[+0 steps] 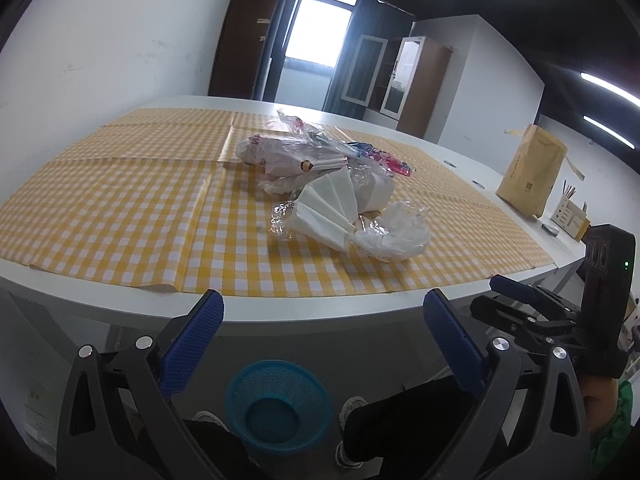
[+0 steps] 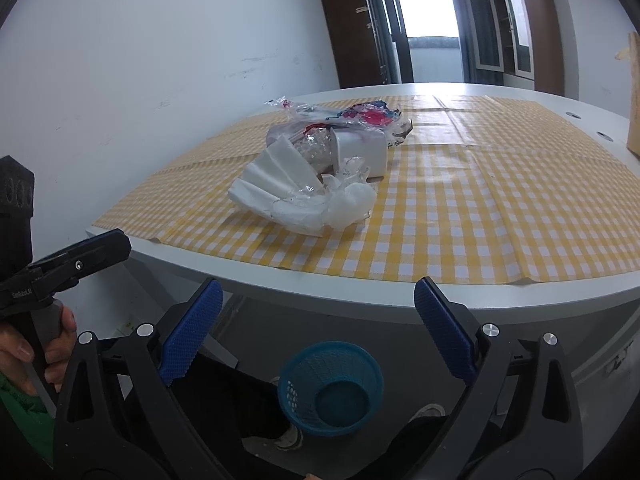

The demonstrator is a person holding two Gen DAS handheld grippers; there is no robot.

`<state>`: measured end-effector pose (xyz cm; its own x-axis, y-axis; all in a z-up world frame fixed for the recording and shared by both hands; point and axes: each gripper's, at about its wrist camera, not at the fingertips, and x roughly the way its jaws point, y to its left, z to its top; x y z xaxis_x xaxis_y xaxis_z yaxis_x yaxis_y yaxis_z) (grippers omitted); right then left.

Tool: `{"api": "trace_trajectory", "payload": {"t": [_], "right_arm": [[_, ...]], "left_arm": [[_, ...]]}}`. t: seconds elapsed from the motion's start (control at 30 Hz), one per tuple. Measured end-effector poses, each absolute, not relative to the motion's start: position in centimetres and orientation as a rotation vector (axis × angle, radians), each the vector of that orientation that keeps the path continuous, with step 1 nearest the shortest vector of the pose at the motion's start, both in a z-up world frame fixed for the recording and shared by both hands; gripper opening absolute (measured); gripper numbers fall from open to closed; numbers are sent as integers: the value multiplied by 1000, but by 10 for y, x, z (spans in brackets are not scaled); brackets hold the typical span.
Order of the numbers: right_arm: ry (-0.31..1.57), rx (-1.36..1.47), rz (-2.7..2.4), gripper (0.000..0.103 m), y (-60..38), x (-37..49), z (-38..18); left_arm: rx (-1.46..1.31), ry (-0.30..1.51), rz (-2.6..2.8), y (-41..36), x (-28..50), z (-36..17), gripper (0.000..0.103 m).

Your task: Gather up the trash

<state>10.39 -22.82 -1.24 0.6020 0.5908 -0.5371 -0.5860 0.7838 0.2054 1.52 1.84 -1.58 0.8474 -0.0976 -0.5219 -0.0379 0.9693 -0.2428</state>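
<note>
- Right now my left gripper [image 1: 323,336] hangs just off the near edge of the table [image 1: 280,308], its blue pads [image 1: 192,344] spread wide with nothing between them.
- My right gripper [image 2: 318,326] sits the same way off that near edge: jaws wide apart, empty, its pads [image 2: 444,330] clear of the tabletop.
- From the left wrist view I see the right gripper at the far right, held side-on; from the right wrist view the left one shows at the far left with a hand [image 2: 36,356] on its grip and a green sleeve [image 2: 20,408] below.
- The trash [image 1: 328,184] lies in one heap around the middle of the checked cloth [image 1: 120,208], well back from the near edge and apart from both grippers.
- Nearest the near edge of the heap is a fan of folded white tissues [image 1: 328,208], touching crumpled clear plastic [image 1: 394,232].
- Behind the tissues a white cup [image 2: 362,152] lies on its side, its mouth facing the cloth's left edge, with clear film stuffed in it.
- Toward the far edge, printed pink and blue wrappers [image 2: 370,116] rest on top of the heap.
- A blue basket [image 2: 332,388] stands on the floor below the near edge, upright, and I see nothing in it.
- Shoes [image 1: 352,406] and dark trouser legs show on the floor beside the basket.
- A brown paper bag [image 1: 532,168] stands on the bare tabletop near the right edge, off the cloth, with a pen holder [image 1: 570,216] just beside it.
</note>
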Motion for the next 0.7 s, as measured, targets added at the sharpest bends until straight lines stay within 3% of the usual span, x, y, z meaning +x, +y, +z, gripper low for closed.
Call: {"api": "trace_trajectory", "payload": {"t": [0.7], "right_arm": [[661,81,676,82,-224,145,-5]], "left_arm": [[-223,549,-18,22,60,-8,95]]}}
